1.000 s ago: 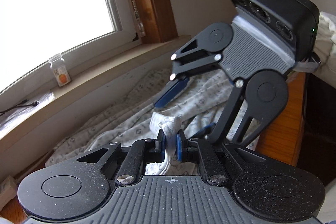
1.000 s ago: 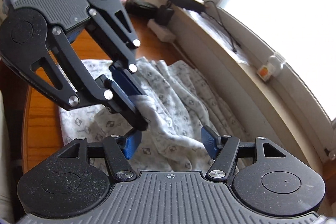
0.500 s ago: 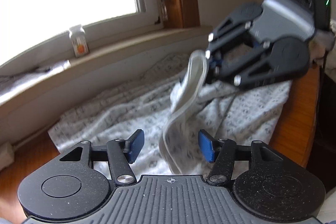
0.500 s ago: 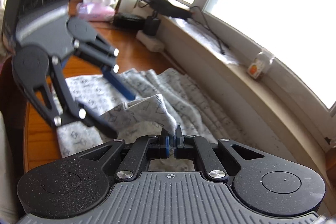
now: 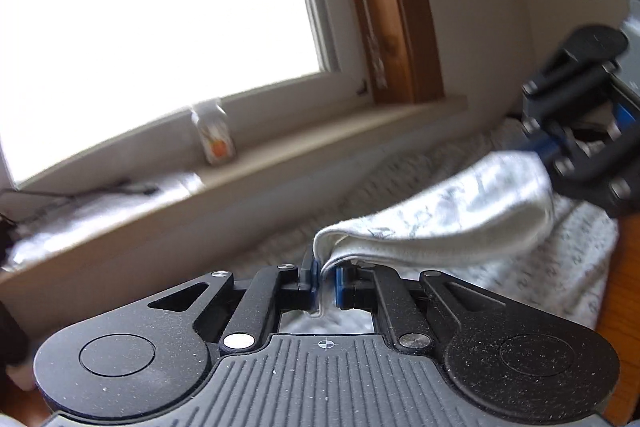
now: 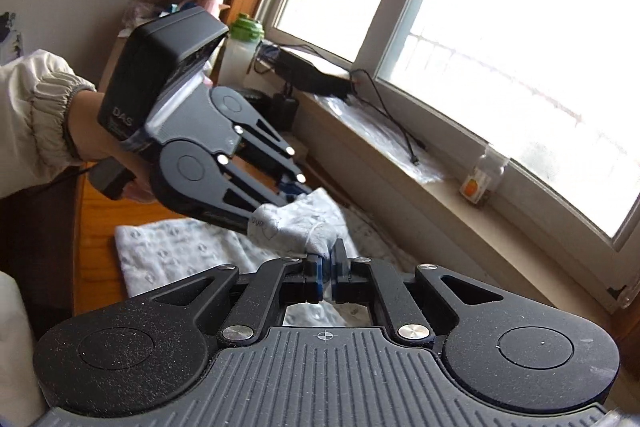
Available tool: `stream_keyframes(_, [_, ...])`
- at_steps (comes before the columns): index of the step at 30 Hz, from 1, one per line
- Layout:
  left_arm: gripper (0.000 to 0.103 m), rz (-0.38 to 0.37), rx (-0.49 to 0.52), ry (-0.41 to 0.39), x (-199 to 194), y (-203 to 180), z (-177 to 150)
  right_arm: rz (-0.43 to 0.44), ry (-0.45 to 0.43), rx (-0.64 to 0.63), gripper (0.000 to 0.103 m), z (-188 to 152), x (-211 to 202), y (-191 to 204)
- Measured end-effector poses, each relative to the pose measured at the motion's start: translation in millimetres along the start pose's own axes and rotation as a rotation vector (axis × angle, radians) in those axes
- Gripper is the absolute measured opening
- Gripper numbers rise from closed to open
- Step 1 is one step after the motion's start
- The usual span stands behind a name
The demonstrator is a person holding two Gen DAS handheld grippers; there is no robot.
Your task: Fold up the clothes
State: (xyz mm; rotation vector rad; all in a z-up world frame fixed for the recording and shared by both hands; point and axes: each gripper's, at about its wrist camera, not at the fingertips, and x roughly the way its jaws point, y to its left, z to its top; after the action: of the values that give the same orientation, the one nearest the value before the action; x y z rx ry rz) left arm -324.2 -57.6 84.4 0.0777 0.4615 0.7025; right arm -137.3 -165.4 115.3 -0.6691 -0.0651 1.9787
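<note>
A person's cream sleeve is entering from the left of the right wrist view, carrying the left gripper, whose jaws are closing, with a hem of the white patterned garment lying between the blue pads and pinched there. From that pinch a band of the cloth is running rightward and slightly away, rising to the right gripper, which is clenched hard on the other end of the same edge; in the left wrist view its linkage is showing blurred at the far right. So the lifted strip's long axis is lying roughly from gripper to gripper, sagging a little in the middle, while the rest of the garment is resting spread on the wooden table below, close under the wall beneath the windowsill. Both grippers are sitting equally on the edge; by my judgement the coming move depends on carrying this held edge across the spread part, toward the table's near side, keeping the strip taut. On the sill a small clear bottle with an orange label is standing upright; what it holds cannot be told. Further left along the sill, a green-lidded jar is standing, its contents unclear.
</note>
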Motion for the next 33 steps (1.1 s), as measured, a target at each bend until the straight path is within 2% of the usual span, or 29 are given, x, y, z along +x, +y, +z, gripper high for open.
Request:
stream_keyframes(1, [0.010,0.012,-0.002,0.005,-2.6,4.4,-3.1,0.018,0.002,0.018,0.004,0.8,3.6,6.2])
stream_keyframes(3, [0.028,0.027,-0.014,0.047,-3.7,13.5,-18.8,0.051,0.040,0.051,0.004,-5.4,18.4,21.6])
stream_keyframes(6, [0.049,0.041,-0.046,0.157,0.7,27.6,-53.2,0.100,0.116,0.099,0.005,-19.2,45.2,46.3])
stream_keyframes(9, [0.049,0.087,-0.066,0.208,1.1,37.8,-73.6,0.135,0.156,0.123,0.007,-30.7,61.2,60.5])
stream_keyframes(14, [0.054,0.113,-0.188,0.174,-10.8,57.7,-66.9,0.159,0.149,0.143,0.012,-30.5,65.4,60.7])
stream_keyframes(19, [0.060,0.050,-0.317,0.141,-11.8,63.9,-58.3,0.198,0.123,0.152,0.012,-27.1,60.1,63.7])
stream_keyframes(21, [0.064,0.019,-0.333,0.152,-7.5,59.3,-58.4,0.203,0.129,0.125,0.012,-30.3,60.2,69.1])
stream_keyframes(24, [0.064,-0.007,-0.307,0.181,1.5,47.8,-61.8,0.191,0.137,0.102,0.018,-37.0,57.8,70.4])
stream_keyframes(26, [0.061,-0.016,-0.290,0.189,6.0,41.5,-63.8,0.170,0.136,0.097,0.036,-42.2,55.1,66.9])
stream_keyframes(27, [0.057,-0.020,-0.286,0.186,6.3,40.2,-63.9,0.160,0.136,0.096,0.039,-45.0,54.0,64.7])
stream_keyframes(30, [0.041,-0.031,-0.273,0.179,7.4,36.4,-64.1,0.173,0.131,0.101,0.040,-52.3,54.5,61.4])
stream_keyframes(33, [0.036,-0.030,-0.238,0.184,8.8,31.8,-62.2,0.158,0.122,0.102,0.039,-54.5,59.7,62.1])
